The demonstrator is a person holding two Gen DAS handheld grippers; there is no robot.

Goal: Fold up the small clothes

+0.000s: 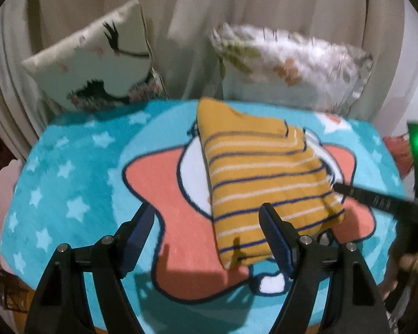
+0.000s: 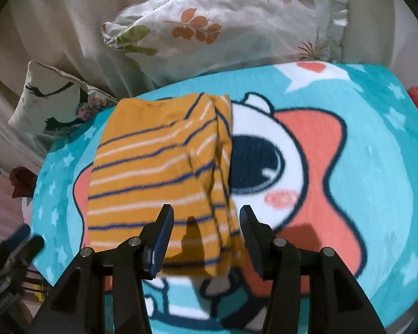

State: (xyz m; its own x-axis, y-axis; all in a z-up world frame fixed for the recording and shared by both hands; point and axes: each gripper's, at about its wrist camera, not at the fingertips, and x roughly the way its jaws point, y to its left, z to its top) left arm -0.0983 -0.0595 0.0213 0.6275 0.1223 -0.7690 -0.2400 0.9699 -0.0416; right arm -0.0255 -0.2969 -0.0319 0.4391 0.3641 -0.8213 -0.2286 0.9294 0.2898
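Mustard knit with navy and white stripes — the small garment [image 1: 264,183] lies folded into a narrow bundle on the turquoise cartoon blanket [image 1: 69,172], across the white and coral star figure. My left gripper [image 1: 207,217] hangs above the blanket with its jaws wide apart, the right-hand finger over the garment's near edge, the other over bare coral. My right gripper [image 2: 206,220] also stands apart, straddling the bundle's near right corner [image 2: 220,250] — whether the pads touch cloth I cannot tell. From the left view its dark finger reaches to the garment's right edge. Two printed pillows [image 2: 225,25] lean against beige drapery [image 1: 209,27] behind.
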